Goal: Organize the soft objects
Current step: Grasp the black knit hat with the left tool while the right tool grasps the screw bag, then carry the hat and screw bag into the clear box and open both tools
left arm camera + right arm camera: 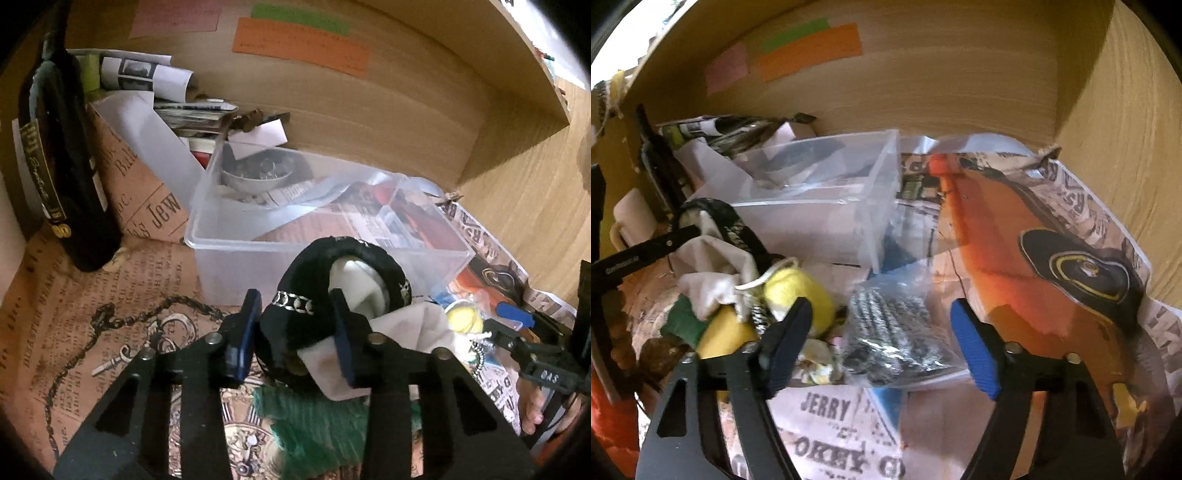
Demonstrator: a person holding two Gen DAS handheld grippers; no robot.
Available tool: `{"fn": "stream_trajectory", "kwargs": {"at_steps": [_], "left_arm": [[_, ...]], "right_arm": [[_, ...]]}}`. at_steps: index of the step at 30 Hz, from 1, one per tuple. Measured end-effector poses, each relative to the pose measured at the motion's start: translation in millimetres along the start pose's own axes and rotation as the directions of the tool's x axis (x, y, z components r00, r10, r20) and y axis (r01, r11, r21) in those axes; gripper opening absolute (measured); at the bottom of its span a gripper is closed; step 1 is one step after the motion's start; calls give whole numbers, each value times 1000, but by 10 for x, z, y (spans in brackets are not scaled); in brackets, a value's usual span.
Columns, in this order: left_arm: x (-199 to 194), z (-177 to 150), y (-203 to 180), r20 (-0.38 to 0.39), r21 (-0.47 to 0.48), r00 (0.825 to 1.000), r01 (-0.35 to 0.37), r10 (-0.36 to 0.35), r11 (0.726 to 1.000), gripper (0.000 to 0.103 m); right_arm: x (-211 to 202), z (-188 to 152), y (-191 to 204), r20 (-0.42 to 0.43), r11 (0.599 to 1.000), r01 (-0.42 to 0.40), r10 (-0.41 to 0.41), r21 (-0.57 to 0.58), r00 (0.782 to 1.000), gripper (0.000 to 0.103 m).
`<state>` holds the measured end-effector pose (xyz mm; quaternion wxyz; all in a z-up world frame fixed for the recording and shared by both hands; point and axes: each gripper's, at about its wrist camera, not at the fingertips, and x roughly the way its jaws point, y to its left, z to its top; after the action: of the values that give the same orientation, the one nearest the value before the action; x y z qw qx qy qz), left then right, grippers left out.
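Note:
My left gripper (295, 306) is shut on a black embroidered soft hat (295, 317) with a white lining, held just in front of a clear plastic bin (258, 236). The hat also shows in the right wrist view (727, 221), beside a beige cloth (709, 273). My right gripper (879, 314) is open and empty, its jaws wide apart around a clear bag of black-and-white cord (890, 332). A yellow soft ball (801, 291) lies by its left finger. A green knit piece (314, 424) lies under the left gripper.
A dark bottle (55, 166) stands at the left. Rolled papers (140, 74) and clutter sit behind the bin. Printed newspaper (849, 435) covers the shelf floor. Wooden walls (369, 118) close in the back and right. A chain with a key (110, 332) lies at the left.

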<state>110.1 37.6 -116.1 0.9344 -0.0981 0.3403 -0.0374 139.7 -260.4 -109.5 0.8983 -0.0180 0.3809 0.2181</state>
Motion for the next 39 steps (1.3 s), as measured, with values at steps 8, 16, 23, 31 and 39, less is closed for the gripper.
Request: {"fn": "stream_trajectory", "kwargs": {"at_steps": [8,16,23,31,39], "left_arm": [[-76,-34,14,5,7,1000,2,-2,1000,23],[-388,63,-41,102,39,995,-23,19,999,18],[-669,240,-93,211,60,977,-41,28,997,18],[-852,455,-145,295,69,955,-42,20,997,18],[-843,722,-134,341,57,939,-66,43,996,18]], "right_arm": [[161,-64,-33,-87,1000,-14,12,-21,996,45],[-83,5,52,32,1000,-9,9,-14,999,33],[-344,207,166,141,999,-7,13,-43,990,33],[-506,501,261,243,996,-45,63,-78,968,33],[-500,804,396,295,989,-82,115,-124,949,33]]}}
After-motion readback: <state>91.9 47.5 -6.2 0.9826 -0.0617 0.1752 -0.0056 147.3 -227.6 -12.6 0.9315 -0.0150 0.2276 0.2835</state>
